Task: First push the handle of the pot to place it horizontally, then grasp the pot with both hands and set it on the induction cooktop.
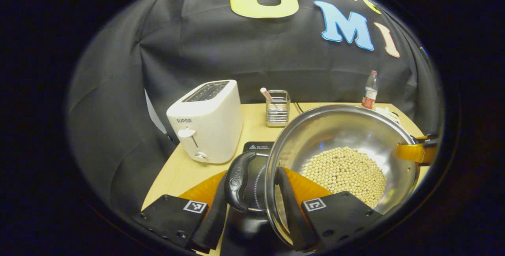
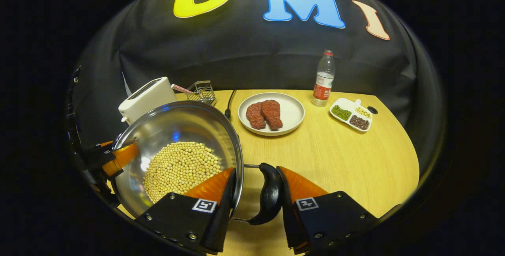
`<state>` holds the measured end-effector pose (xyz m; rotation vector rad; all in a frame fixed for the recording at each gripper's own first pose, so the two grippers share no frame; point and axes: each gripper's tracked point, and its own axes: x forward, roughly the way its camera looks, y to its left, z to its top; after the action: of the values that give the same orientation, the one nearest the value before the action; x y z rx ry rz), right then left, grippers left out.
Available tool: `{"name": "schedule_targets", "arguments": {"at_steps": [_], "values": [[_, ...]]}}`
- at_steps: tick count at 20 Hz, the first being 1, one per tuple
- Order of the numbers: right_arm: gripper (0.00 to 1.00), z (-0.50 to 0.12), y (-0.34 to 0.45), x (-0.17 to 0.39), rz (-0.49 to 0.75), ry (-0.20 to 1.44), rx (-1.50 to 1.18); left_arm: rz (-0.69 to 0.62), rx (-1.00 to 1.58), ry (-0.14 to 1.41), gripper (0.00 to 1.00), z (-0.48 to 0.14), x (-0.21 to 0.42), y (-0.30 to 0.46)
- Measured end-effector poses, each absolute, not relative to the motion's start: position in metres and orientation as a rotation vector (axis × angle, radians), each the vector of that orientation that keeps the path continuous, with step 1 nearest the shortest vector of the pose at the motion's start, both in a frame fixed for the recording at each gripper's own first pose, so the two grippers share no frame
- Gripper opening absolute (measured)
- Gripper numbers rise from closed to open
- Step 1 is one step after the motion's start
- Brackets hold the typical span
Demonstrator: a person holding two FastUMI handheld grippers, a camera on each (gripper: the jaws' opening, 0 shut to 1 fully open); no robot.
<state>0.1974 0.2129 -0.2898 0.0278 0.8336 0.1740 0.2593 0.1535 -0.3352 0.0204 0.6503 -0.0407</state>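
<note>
Grippers are clamping a steel pot (image 2: pixel 177 145) of soybeans (image 2: pixel 181 169) from opposite sides: the left gripper (image 1: pixel 252 197) is pinching rim and black side handle (image 1: pixel 236 181), the right gripper (image 2: pixel 256 197) likewise. The pot is sitting over the induction cooktop (image 1: pixel 256 147) on the wooden table (image 2: pixel 335 157). Beyond are standing a white toaster (image 1: pixel 207 122), a plate of meat (image 2: pixel 272 113) and a water bottle (image 2: pixel 323 77).

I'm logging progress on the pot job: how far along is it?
Done: the handles lie flat. In hand: the left tool and right tool each straddle a handle and the rim of the bean-filled pot, above the induction cooktop. Left: whether it already rests there is unclear.
</note>
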Motion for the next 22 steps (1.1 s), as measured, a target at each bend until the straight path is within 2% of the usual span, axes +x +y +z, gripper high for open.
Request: {"name": "schedule_targets", "arguments": {"at_steps": [3, 4, 8, 9, 10, 11, 12, 13, 14, 18, 22], "values": [[0.58, -0.298, 0.229, 0.201, 0.177, 0.834, 0.046, -0.035, 0.021, 0.646, 0.7, -0.341, 0.27, 0.169], [0.58, -0.299, 0.233, 0.204, 0.174, 0.837, 0.056, -0.036, 0.029, 0.648, 0.74, -0.342, 0.273, 0.173], [0.59, -0.302, 0.236, 0.21, 0.167, 0.816, 0.063, -0.046, 0.015, 0.654, 0.74, -0.353, 0.276, 0.176], [0.6, -0.297, 0.238, 0.213, 0.17, 0.787, 0.073, -0.049, 0.021, 0.627, 0.7, -0.35, 0.28, 0.175], [0.7, -0.287, 0.237, 0.217, 0.168, 0.749, 0.082, -0.038, 0.036, 0.605, 0.81, -0.345, 0.28, 0.178], [0.84, -0.275, 0.231, 0.223, 0.155, 0.71, 0.081, -0.021, 0.051, 0.578, 0.79, -0.338, 0.283, 0.182], [0.99, -0.266, 0.224, 0.224, 0.141, 0.682, 0.081, -0.012, 0.053, 0.553, 0.86, -0.33, 0.283, 0.183], [0.91, -0.258, 0.217, 0.222, 0.127, 0.656, 0.078, -0.005, 0.051, 0.532, 0.93, -0.321, 0.284, 0.182], [0.96, -0.249, 0.208, 0.22, 0.116, 0.634, 0.069, 0.007, 0.055, 0.512, 1.0, -0.312, 0.281, 0.183], [0.96, -0.205, 0.169, 0.207, 0.105, 0.523, 0.044, 0.043, 0.04, 0.404, 0.98, -0.253, 0.263, 0.169], [0.96, -0.156, 0.11, 0.177, 0.071, 0.393, 0.004, 0.028, 0.026, 0.331, 0.98, -0.199, 0.235, 0.121]]}}
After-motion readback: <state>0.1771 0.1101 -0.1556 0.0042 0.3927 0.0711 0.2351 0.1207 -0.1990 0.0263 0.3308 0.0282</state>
